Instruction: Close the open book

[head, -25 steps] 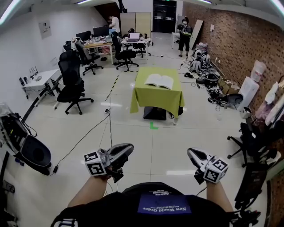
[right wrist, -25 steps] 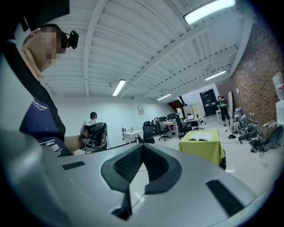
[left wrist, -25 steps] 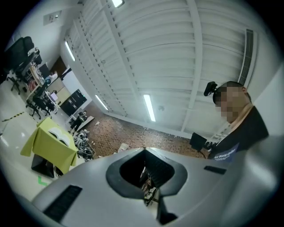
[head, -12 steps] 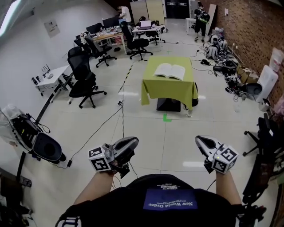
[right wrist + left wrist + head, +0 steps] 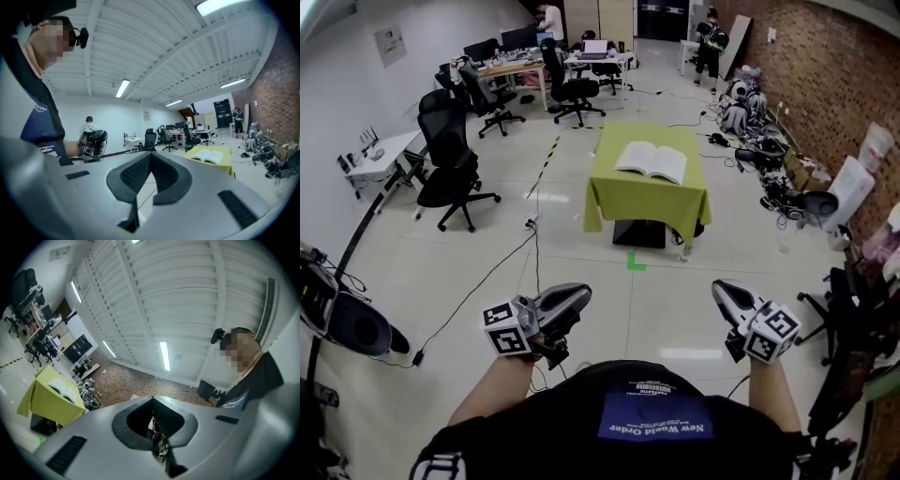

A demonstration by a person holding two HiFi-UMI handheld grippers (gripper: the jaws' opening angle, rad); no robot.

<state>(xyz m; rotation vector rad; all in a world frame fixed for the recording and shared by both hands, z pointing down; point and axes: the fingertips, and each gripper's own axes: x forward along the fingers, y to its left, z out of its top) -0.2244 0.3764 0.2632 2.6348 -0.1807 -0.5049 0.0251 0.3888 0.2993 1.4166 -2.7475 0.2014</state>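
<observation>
The open book [image 5: 652,161] lies flat, pages up, on a small table under a green cloth [image 5: 647,199], several steps ahead across the floor. Both grippers are held low in front of the person's body, far short of the table. My left gripper [image 5: 575,298] is shut and holds nothing; its view shows the book [image 5: 61,389] far off at the left. My right gripper [image 5: 719,292] is shut and empty as well. The right gripper view has the book [image 5: 210,156] beyond the closed jaw tips [image 5: 150,154], and the left gripper [image 5: 93,140] off to the side.
Black office chairs [image 5: 450,164] stand to the left, with desks [image 5: 511,70] and people at the back. A cable [image 5: 502,272] runs over the floor, and a green tape mark [image 5: 636,262] lies before the table. Bags and clutter [image 5: 787,187] line the brick wall at right.
The table and book have come closer and sit larger in the head view as the person walks toward them. Both grippers stay shut and low in front of the body.
</observation>
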